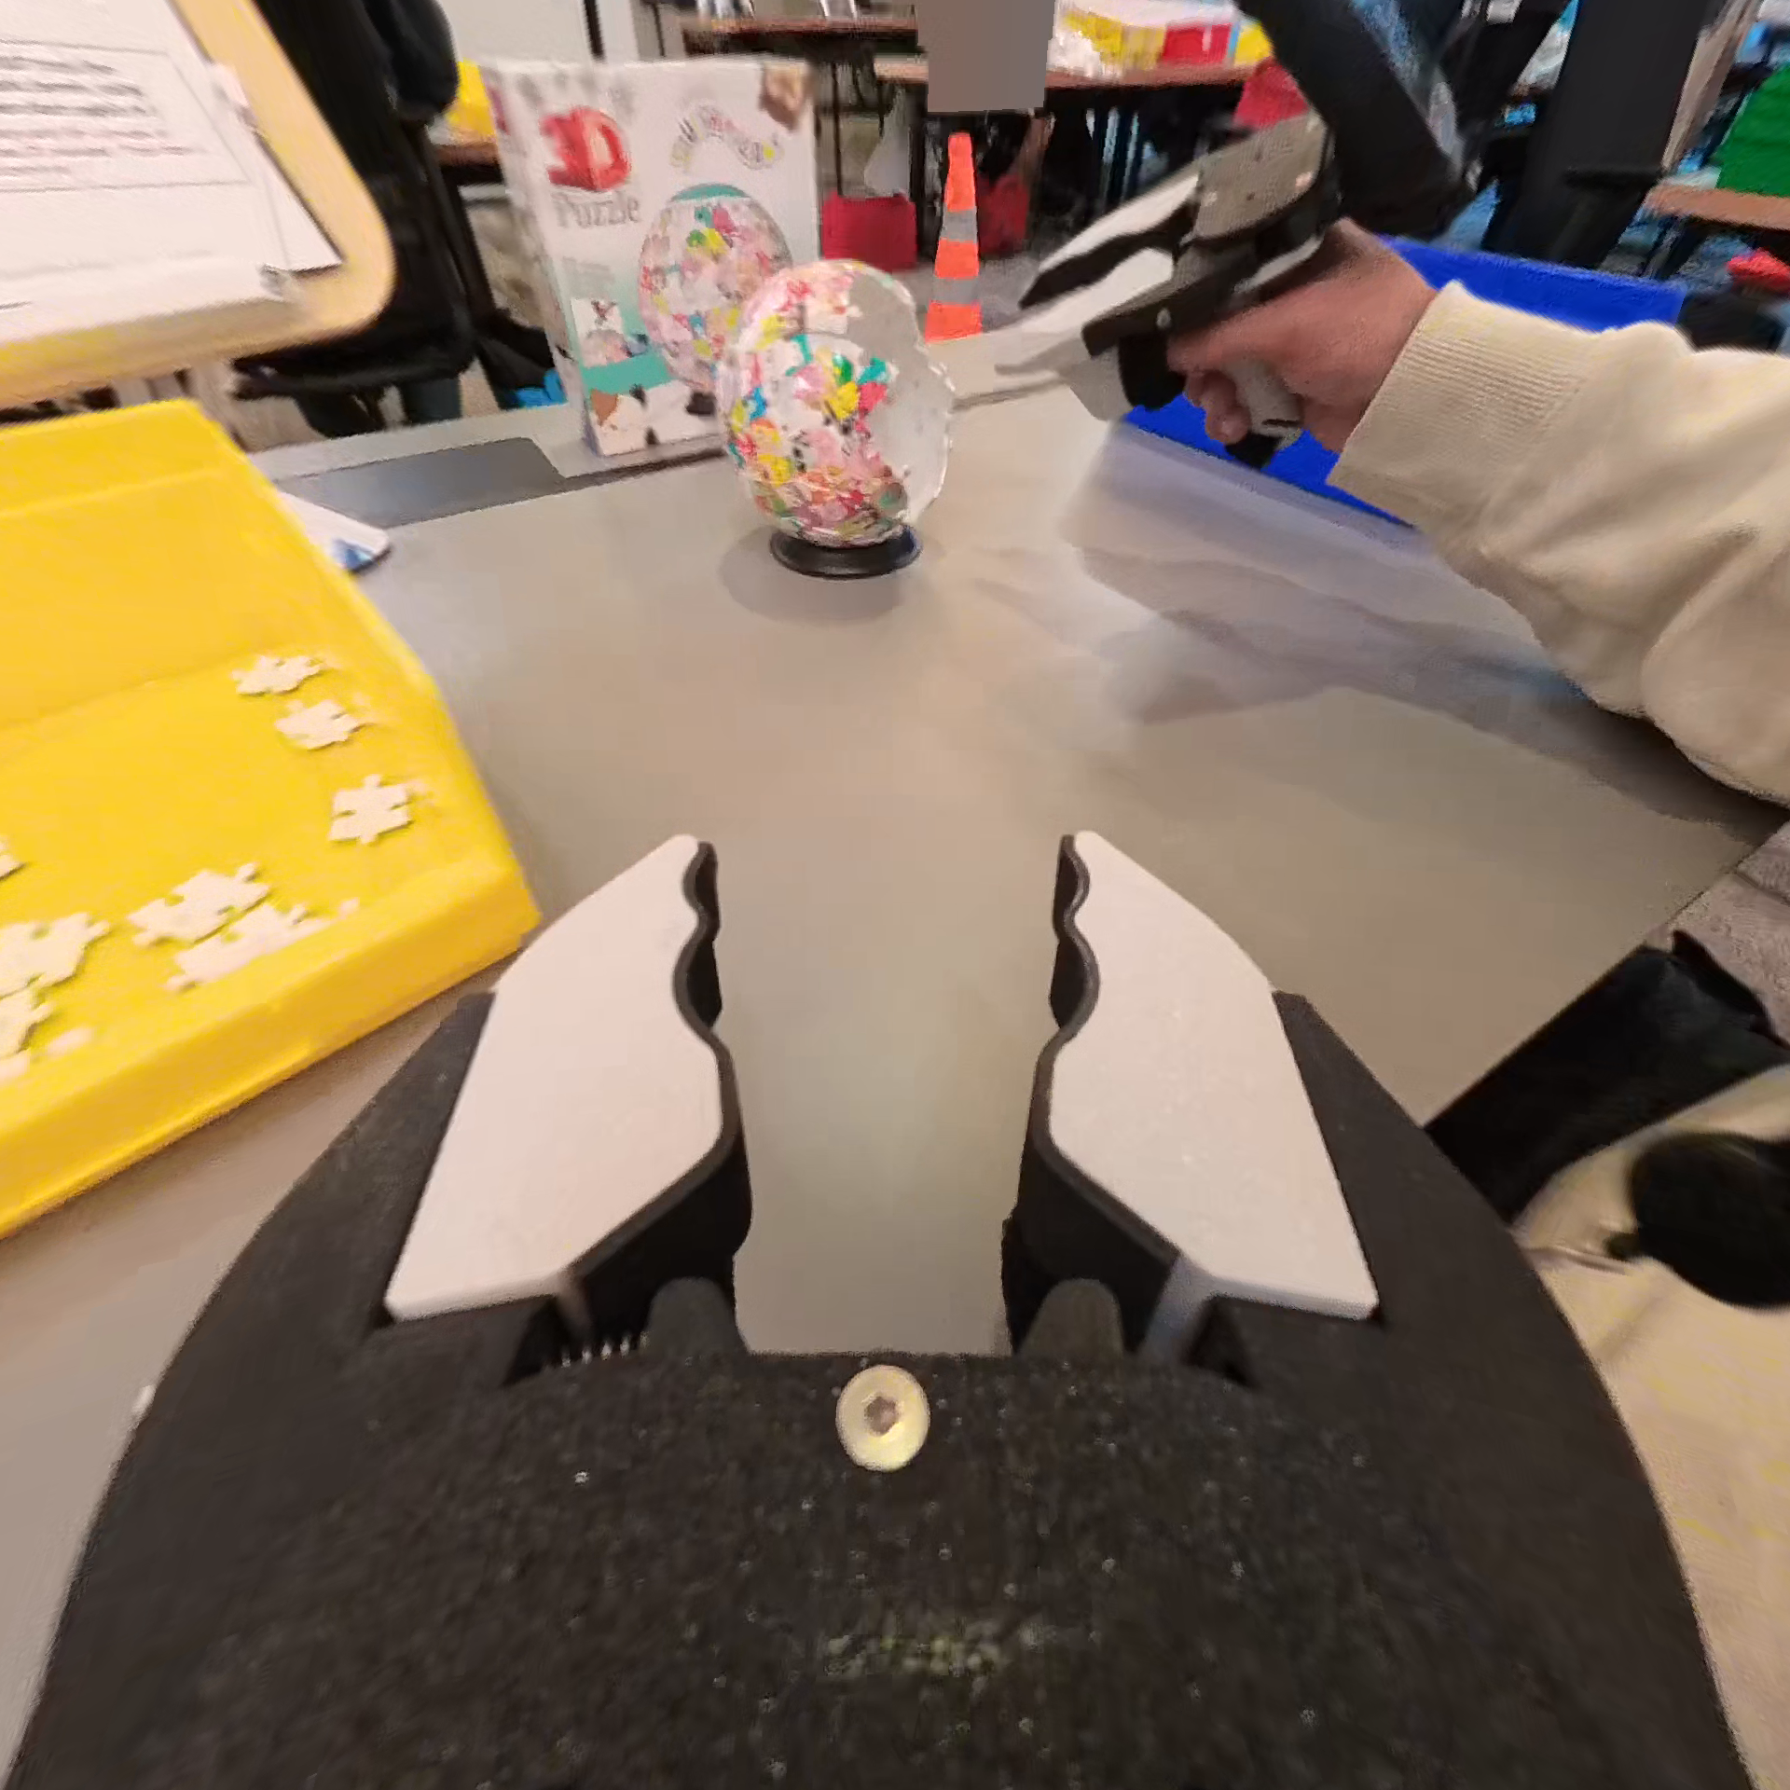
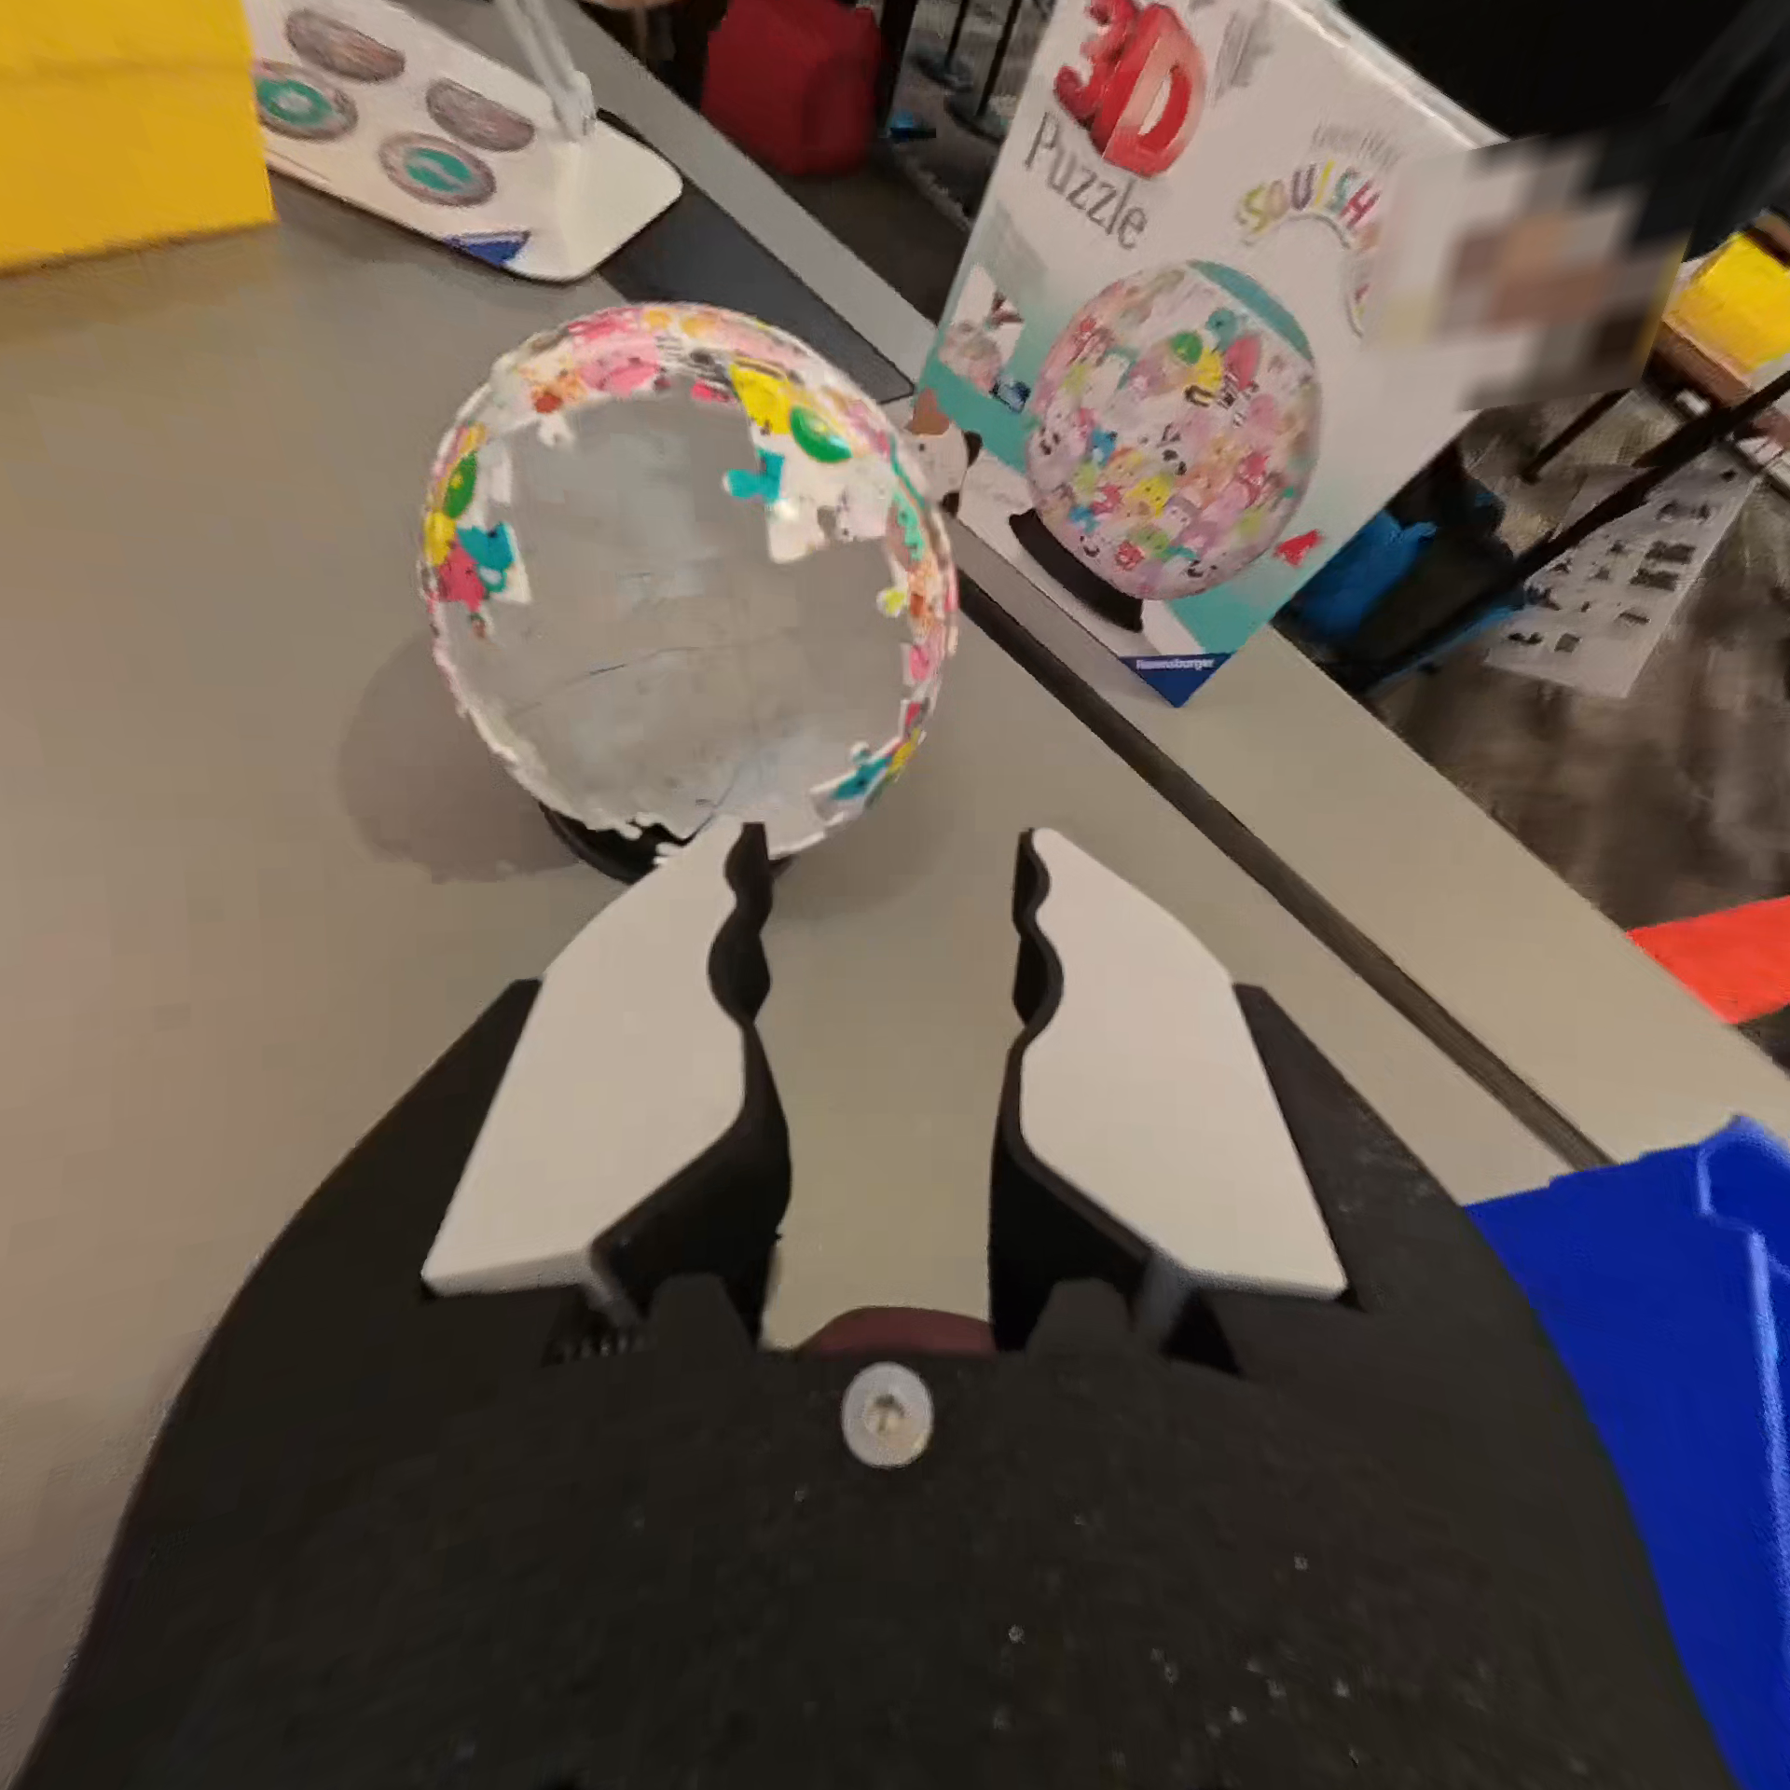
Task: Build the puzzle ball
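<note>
Left gripper and right gripper both gape empty, the half-built puzzle ball on its stand mid-frame (big gap showing), loose pieces waiting in the yellow bin at left.

The yellow tray is running off the left edge of the left wrist view, its loose puzzle pieces smearing into pale blobs — their printed sides cannot be told. The puzzle ball is covering most of its black stand. The blue bin is getting cut off at the right edge — its contents are staying out of sight.
</note>
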